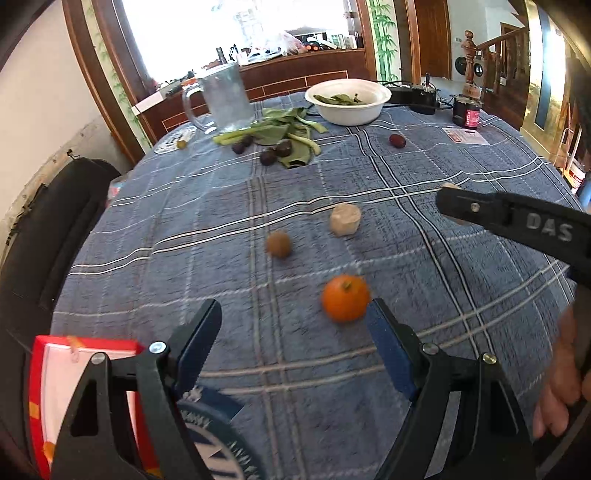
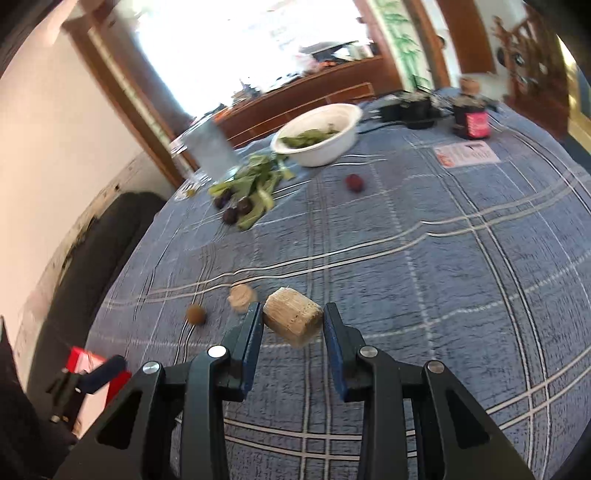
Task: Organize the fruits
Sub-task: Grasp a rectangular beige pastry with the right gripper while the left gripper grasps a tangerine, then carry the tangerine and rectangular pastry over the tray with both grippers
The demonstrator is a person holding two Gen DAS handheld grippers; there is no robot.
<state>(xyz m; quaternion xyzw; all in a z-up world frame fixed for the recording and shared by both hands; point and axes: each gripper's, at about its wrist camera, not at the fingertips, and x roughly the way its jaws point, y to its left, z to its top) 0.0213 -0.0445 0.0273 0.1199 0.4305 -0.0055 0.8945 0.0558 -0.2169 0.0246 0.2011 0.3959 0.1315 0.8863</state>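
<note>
Daylight is pouring in through the window at the top of both views, blowing it out to white glare. Fisheye bending is curving the walls and darkening the corners. Motion blur is smearing the right wrist view, especially the bowl and upper right.

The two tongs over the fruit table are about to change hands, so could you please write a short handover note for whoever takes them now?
Right tongs: pads against the pale cut chunk, apparently gripped.
Left tongs: open, empty, with the orange just ahead of the right finger.
On the blue plaid cloth: brown round fruit, second pale chunk, red fruit, dark fruits by the greens.
White bowl shows only leaves.
Done: no fruit visibly sorted.
Left: place the chunk, gather the rest.
</note>
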